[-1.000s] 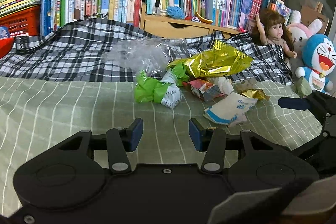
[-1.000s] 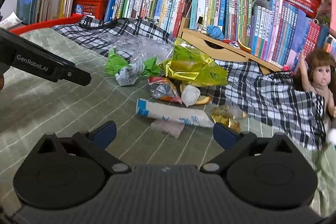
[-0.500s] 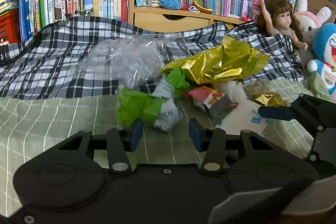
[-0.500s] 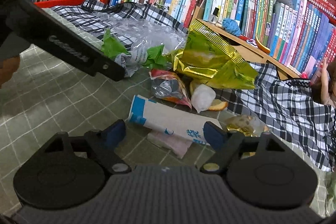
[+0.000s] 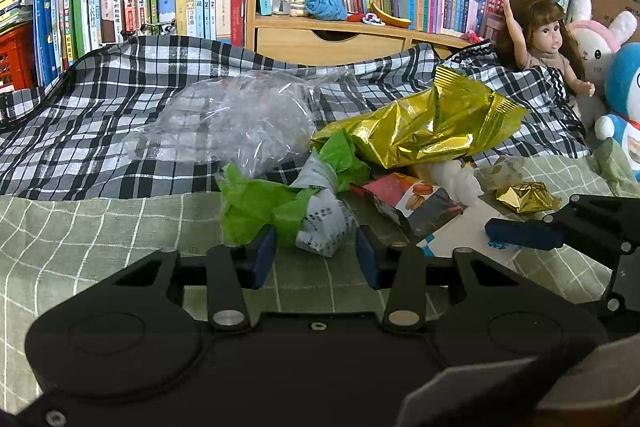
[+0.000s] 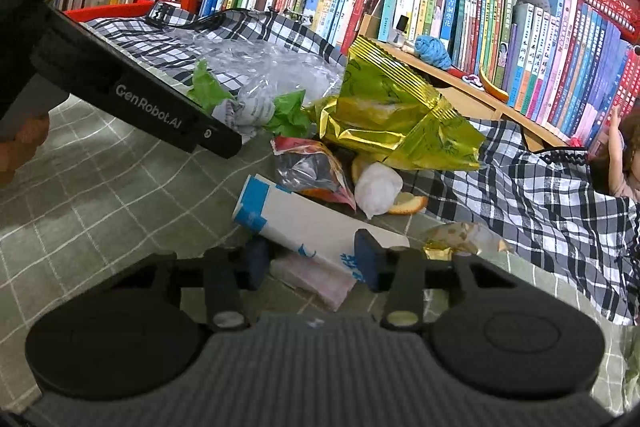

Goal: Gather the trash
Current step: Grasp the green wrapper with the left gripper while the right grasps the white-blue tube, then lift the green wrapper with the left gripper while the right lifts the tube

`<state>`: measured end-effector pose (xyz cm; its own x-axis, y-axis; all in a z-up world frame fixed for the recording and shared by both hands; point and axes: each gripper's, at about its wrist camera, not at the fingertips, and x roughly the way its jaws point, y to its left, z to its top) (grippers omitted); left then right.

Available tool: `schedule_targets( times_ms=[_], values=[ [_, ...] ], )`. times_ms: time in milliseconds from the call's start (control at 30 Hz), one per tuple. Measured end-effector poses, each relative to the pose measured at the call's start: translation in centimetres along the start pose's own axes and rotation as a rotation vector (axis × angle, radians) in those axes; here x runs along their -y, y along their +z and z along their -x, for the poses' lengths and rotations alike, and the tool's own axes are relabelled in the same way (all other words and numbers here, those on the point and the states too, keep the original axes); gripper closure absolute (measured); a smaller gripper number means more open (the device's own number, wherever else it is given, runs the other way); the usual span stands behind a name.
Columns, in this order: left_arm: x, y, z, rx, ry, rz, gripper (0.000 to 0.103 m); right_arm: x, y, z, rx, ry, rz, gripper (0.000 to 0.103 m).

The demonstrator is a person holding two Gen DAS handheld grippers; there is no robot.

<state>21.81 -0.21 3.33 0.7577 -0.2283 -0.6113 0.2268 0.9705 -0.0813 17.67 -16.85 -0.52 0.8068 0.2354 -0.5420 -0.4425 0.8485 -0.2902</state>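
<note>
Left gripper (image 5: 316, 259) first, low over the green checked bedcover (image 5: 80, 251), jaws closing around the crumpled green-and-white wrapper (image 5: 296, 211); left pad against the green crinkle, right pad not yet touching, so no grip so far. Just behind it, a clear plastic bag (image 5: 240, 119), cloudy and creased, slumped on the black-and-white plaid cloth (image 5: 80, 115). Further right, a big gold foil snack bag (image 5: 424, 127), shiny and sharply folded, propped across the heap. Below that, a small torn biscuit packet (image 5: 412, 203), a little ball of gold foil (image 5: 524, 197), an orange peel (image 6: 408, 205) and a white wad (image 6: 378, 189).

Right gripper (image 6: 312, 259) now, jaws closing over a flat white-and-blue paper sleeve (image 6: 304, 223), with a pale pink wrapper (image 6: 316, 279) lying under it. Right pad on the sleeve's edge; left pad hard to read, so a firm hold not confirmed.

Step in hand, by the look of it: a double pick-up, one piece of trash per gripper. Next move calls for finishing both squeezes before any lift — soft, springy film on the left likely to slip, thin stiff paper on the right likely to slide out flat. No bin in view anywhere.
</note>
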Motion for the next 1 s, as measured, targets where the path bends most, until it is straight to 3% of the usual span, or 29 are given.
schedule_targets(
  times_ms=[100,200,600,1000],
  values=[
    [0.1,-0.2,0.0,0.012,0.003,0.001,0.066,-0.2,0.0,0.1,0.006,0.001,0.008,0.064],
    [0.2,-0.4,0.1,0.030,0.007,-0.012,0.069,-0.3,0.0,0.3,0.015,0.002,0.013,0.070],
    [-0.2,-0.1,1.4,0.073,0.013,0.008,0.071,-0.2,0.6,1.6,0.070,-0.027,0.006,0.084],
    [-0.3,0.1,3.1,0.110,0.019,0.027,0.071,0.0,1.4,3.2,0.090,-0.029,-0.009,0.091]
  ],
)
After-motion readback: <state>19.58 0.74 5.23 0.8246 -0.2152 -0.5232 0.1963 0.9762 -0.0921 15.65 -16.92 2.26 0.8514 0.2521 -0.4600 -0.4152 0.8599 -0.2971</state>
